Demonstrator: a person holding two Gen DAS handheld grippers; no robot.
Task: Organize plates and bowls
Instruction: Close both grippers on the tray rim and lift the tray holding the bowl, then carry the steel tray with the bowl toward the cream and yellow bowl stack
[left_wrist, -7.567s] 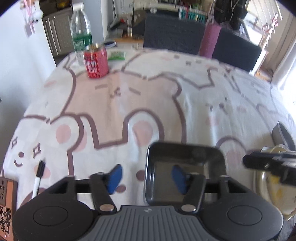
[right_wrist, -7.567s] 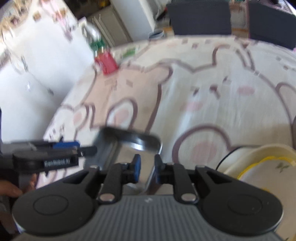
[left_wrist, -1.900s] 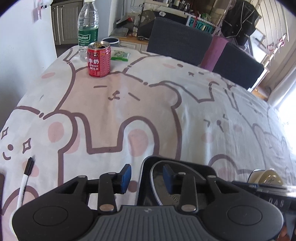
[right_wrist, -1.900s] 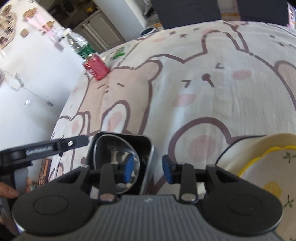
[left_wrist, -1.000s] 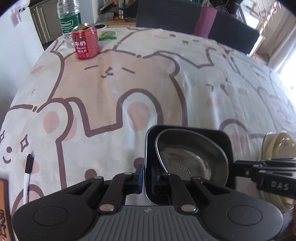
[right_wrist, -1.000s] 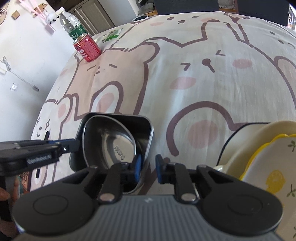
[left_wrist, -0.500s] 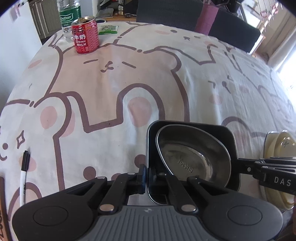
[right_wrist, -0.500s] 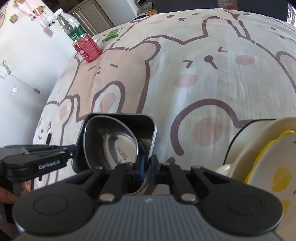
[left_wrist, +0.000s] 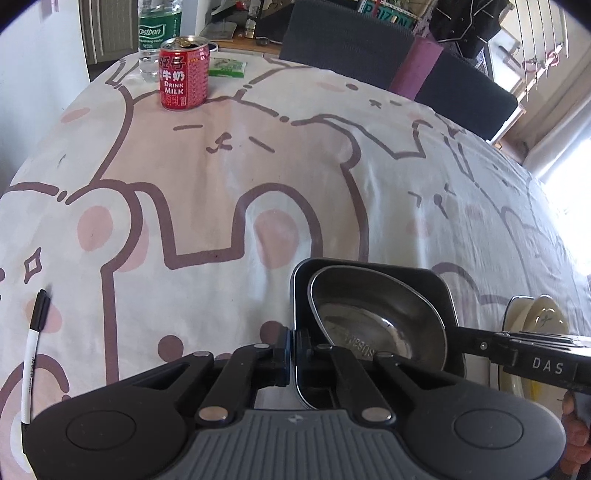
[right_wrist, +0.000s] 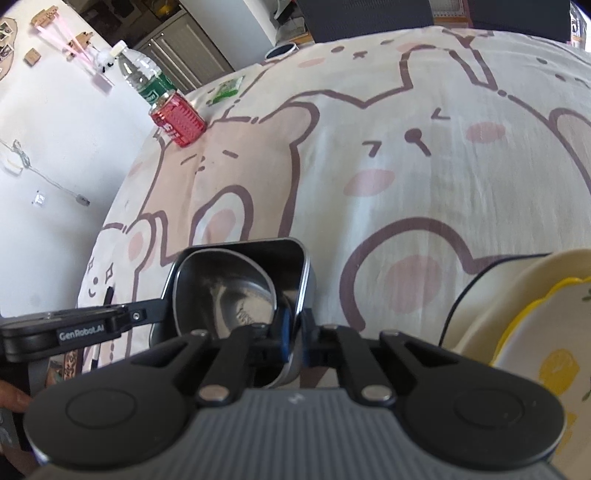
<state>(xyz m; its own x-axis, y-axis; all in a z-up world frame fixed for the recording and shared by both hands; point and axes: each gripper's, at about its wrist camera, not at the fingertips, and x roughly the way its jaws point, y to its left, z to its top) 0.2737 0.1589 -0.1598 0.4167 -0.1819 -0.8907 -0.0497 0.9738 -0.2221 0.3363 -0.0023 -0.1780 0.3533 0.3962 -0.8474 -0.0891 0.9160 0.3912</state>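
Two claws clamp one dark square tray (left_wrist: 439, 284) from opposite sides — left claw (left_wrist: 294, 345) on its left wall, right claw (right_wrist: 294, 334) on its right wall, steel bowl (left_wrist: 373, 317) inside, cream plates (right_wrist: 517, 302) just beside, on the bear-print desk (left_wrist: 221, 177).

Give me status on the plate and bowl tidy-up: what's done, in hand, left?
Done: steel bowl sits inside the dark square tray. In hand: left gripper and right gripper are each shut on a tray wall, on opposite sides. Left: the cream dish and the yellow-rimmed plate nested in it sit apart from the tray.
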